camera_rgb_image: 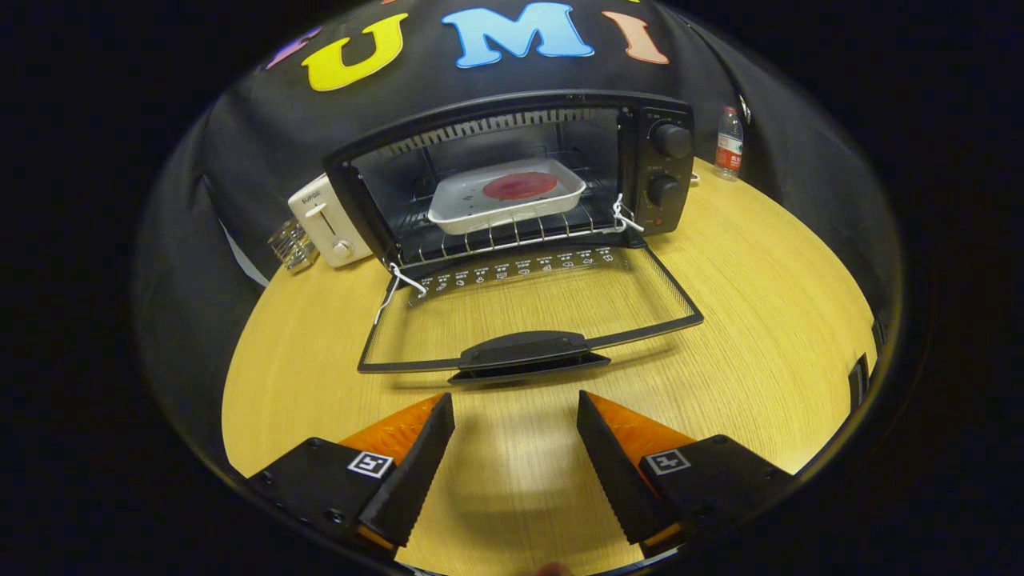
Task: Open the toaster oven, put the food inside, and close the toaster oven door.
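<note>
**Door's the only thing left, and it's the tricky bit**

We've got the gripper [516, 448] spread wide, holding nothing, just short of the door handle [524, 352]. The toaster oven [664, 160] door [528, 308] lies flat open on the table [760, 320], and the food [520, 186] sits in its white tray [472, 212] on the rack. Our worry: fingers slip off that low handle mid-lift and the door drops, or a hard push shoves the whole oven back toward the white toaster [328, 220].

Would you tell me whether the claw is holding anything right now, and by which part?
Nothing is held: the claw is open over bare table, short of the door handle.
</note>
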Available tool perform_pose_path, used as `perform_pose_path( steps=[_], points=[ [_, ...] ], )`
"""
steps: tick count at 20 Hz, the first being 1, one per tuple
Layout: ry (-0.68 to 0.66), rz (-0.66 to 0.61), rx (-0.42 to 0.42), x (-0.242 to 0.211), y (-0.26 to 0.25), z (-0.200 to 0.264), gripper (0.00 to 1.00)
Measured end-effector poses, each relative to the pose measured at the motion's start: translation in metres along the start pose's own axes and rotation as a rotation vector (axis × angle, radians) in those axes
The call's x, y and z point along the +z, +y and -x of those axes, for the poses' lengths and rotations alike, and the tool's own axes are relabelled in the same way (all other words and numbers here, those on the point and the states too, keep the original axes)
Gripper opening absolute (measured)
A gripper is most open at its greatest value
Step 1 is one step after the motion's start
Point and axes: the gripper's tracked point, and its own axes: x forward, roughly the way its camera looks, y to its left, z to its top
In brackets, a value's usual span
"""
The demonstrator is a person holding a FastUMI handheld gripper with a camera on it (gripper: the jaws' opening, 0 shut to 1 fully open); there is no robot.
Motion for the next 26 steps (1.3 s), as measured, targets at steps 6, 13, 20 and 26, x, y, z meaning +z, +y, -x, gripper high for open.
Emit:
perform_pose_path(
  steps=[6,13,20,26],
  points=[
    [0.028,0.042,-0.048,-0.006,-0.006,-0.015,0.98],
    [-0.009,0.119,-0.083,0.006,-0.013,-0.025,0.98],
    [-0.075,0.122,-0.065,0.02,-0.008,0.001,0.98],
    [-0.16,0.073,-0.027,0.039,-0.001,0.024,0.98]
  ],
)
